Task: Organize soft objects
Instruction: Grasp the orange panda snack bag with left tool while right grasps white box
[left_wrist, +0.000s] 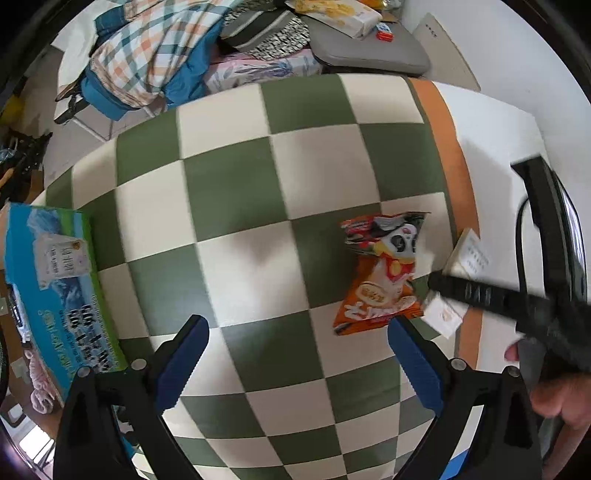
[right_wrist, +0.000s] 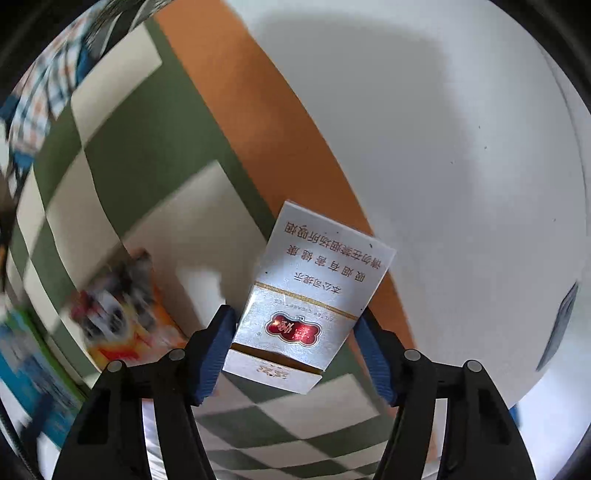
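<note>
Snack packet (left_wrist: 380, 273) lies on our checkered surface (left_wrist: 236, 206), blue carton (left_wrist: 55, 291) at nine o'clock. Our right tongs (right_wrist: 293, 354) grasp a white cigarette pack (right_wrist: 314, 291) printed "吸烟有害健康"; our left tongs (left_wrist: 299, 365) are spread, released.

Beneath the wide-spread blue-padded black left gripper (left_wrist: 297, 363) lies a green-and-cream checkered cloth with an orange border (left_wrist: 236, 192), and just ahead of its right jaw sits a crinkled orange snack packet printed with a black-and-white panda and red accents (left_wrist: 380, 273). Between the blue pads of the black right gripper (right_wrist: 295, 354) is a silvery-white cigarette box with gold stripes, a red emblem and brown lettering (right_wrist: 314, 291). Left of the left jaws lies a blue-and-green printed carton (left_wrist: 55, 288); far ahead is an orange, teal and white plaid fabric (left_wrist: 147, 55).
</note>
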